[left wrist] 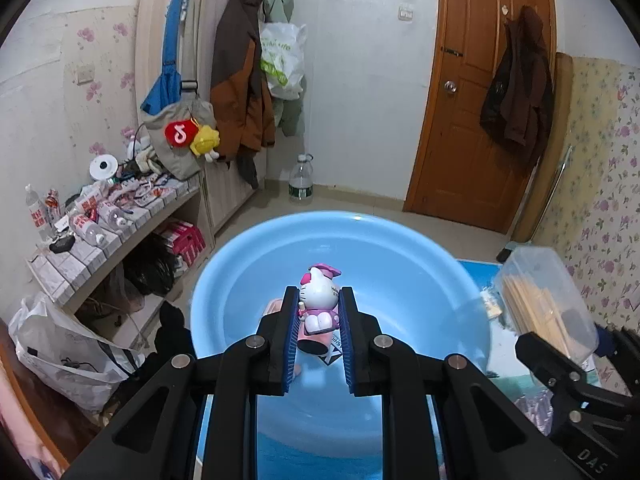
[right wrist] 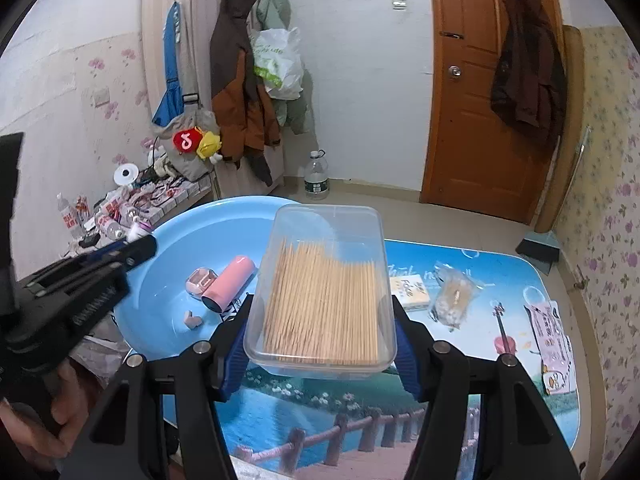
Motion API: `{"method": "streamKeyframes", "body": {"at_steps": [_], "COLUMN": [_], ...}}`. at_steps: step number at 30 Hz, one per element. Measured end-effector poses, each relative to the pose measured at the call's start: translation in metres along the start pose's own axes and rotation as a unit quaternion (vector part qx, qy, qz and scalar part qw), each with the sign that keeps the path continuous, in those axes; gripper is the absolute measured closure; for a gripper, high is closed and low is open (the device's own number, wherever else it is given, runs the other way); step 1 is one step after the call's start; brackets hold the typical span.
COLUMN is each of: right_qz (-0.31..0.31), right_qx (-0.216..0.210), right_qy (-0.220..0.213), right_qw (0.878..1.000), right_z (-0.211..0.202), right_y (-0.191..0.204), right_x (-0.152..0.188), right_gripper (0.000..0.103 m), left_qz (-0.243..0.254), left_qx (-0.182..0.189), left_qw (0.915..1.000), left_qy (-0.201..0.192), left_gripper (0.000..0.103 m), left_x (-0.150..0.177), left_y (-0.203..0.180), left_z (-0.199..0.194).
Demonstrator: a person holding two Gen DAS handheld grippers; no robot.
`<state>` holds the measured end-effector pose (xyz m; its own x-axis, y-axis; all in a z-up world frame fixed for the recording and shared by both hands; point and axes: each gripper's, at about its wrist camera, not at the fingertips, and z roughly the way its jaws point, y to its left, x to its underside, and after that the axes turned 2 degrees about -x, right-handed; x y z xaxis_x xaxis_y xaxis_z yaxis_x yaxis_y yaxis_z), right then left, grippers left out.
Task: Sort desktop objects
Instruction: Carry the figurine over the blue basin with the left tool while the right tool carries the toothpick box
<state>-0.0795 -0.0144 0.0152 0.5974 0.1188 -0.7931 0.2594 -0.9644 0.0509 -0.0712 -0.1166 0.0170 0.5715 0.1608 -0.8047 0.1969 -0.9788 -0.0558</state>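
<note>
My left gripper (left wrist: 319, 300) is shut on a white and pink cat figurine (left wrist: 320, 294) and holds it upright above the inside of the light blue basin (left wrist: 400, 264). My right gripper (right wrist: 322, 304) is closed on the sides of a clear plastic box of wooden sticks (right wrist: 324, 280), lifted over the table beside the basin's (right wrist: 192, 224) right rim. In the basin lie a pink cylinder (right wrist: 230, 282), a small pink case (right wrist: 202, 280) and small pink pieces (right wrist: 192, 320). The left gripper (right wrist: 136, 250) shows at the left of the right wrist view.
A table with a printed landscape cover (right wrist: 320, 408) carries a yellow-white pack (right wrist: 410, 292), a clear bag of snacks (right wrist: 454, 300) and a pink packet (right wrist: 554, 344). A cluttered shelf (left wrist: 100, 216) stands left; a water bottle (left wrist: 301, 178) and a wooden door (left wrist: 480, 92) lie beyond.
</note>
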Motion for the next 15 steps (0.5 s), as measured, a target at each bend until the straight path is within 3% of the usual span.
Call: {"method": "streamKeyframes", "body": {"at_steps": [15], "right_qz": [-0.017], "right_qx": [0.001], "right_qy": [0.02], "right_qw": [1.0], "right_z": [0.04], "right_y": [0.008], "right_x": [-0.008], "right_gripper": [0.04], "left_qz": [0.011], "left_qx": [0.009], "left_qw": [0.9989], "left_qy": [0.045], "left_gripper": [0.085], "left_x": [0.01], "left_y": [0.009], "left_z": [0.058]}}
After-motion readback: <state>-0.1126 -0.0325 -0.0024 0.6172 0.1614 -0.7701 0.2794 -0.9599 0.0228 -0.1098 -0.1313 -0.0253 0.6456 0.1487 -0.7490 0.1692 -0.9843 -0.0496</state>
